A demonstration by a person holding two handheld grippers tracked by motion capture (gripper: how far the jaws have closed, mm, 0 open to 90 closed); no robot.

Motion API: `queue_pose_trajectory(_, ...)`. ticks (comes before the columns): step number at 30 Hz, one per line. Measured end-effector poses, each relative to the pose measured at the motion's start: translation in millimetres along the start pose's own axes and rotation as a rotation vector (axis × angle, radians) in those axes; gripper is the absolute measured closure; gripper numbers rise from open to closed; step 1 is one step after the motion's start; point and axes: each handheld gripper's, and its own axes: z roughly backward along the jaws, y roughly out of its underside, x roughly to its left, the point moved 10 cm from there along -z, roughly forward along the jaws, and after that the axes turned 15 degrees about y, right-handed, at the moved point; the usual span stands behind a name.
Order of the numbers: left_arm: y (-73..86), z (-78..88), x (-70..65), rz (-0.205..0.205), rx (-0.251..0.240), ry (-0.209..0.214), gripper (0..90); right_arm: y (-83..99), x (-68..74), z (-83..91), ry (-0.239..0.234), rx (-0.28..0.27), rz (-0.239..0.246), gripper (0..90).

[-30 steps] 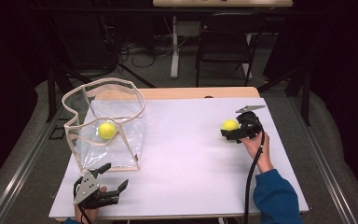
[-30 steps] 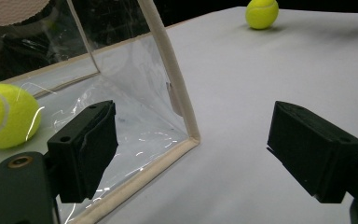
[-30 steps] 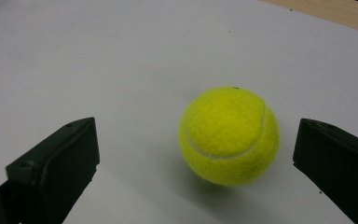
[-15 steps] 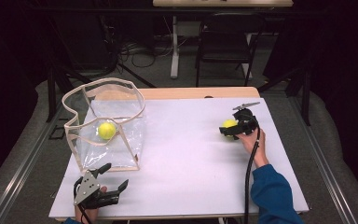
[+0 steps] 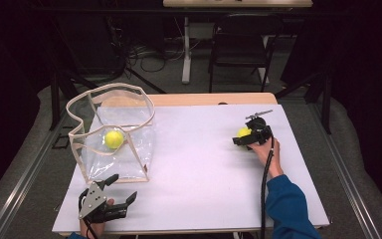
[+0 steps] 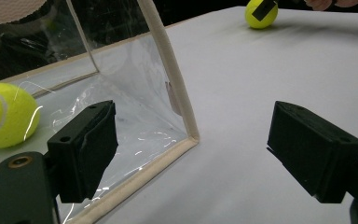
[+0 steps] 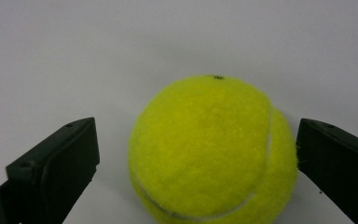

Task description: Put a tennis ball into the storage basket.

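A clear bag with beige trim (image 5: 144,112) stands open at the table's left, with a yellow tennis ball (image 5: 113,139) inside it. A second tennis ball (image 5: 242,132) rests on the white table at the right. My right gripper (image 5: 244,136) is open around it: in the right gripper view the ball (image 7: 212,151) sits between the jaws, with a gap at the left jaw. My left gripper (image 5: 121,191) is open near the front edge, just in front of the bag. In the left gripper view the bag's near corner (image 6: 177,93) lies between the jaws and the bagged ball (image 6: 4,116) is at left.
The white tabletop (image 5: 199,164) stretches between the bag and the right ball. A wooden strip (image 5: 214,98) edges its far side. Behind the table are a dark chair (image 5: 238,50), a white stand (image 5: 185,50) and floor cables.
My right gripper has slid left so its jaws now straddle the ball, which has stayed in place. The left gripper and the bag have not moved.
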Motion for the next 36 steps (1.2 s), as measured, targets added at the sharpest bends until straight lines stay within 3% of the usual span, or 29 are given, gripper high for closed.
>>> queue_pose_trajectory(4, 0.0, 0.1, -0.4, -0.003, 0.003, 0.003, 15.8, 1.7, -1.5, -1.7, 0.028, 0.017, 0.008, 3.5)
queue_pose_trajectory(9, -0.1, 0.1, -0.5, -0.003, 0.003, 0.003, 15.8, 3.1, -0.9, -2.2, 0.025, 0.028, 0.005, 9.0)
queue_pose_trajectory(15, 0.0, 0.7, 0.3, -0.002, 0.001, 0.001, 15.8, 4.4, -3.1, -3.1, 0.048, 0.042, 0.01, 22.0)
queue_pose_trajectory(23, -0.1, 0.8, 0.3, -0.003, 0.002, 0.0, 15.8, 4.5, -2.9, -3.5, 0.046, 0.047, 0.011, 25.4)
queue_pose_trajectory(36, -0.2, 1.7, 0.8, -0.006, 0.004, -0.003, 15.8, 1.6, 0.8, 5.2, 0.056, 0.054, 0.055, 25.7)
